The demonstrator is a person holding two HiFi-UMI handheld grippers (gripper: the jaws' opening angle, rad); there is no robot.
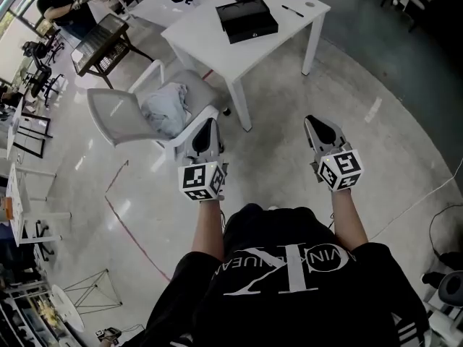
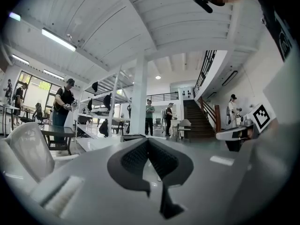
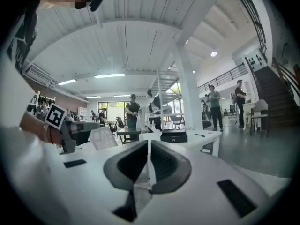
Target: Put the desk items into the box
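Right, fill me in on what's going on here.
A person in a black printed T-shirt stands holding a pair of tongs in each hand. The left tongs and the right tongs are both shut with nothing between them, held out in front of the body. The black rectangular box sits on the white square table further ahead, with a thin black pen near it. Neither pair touches anything there, so packing has not started.
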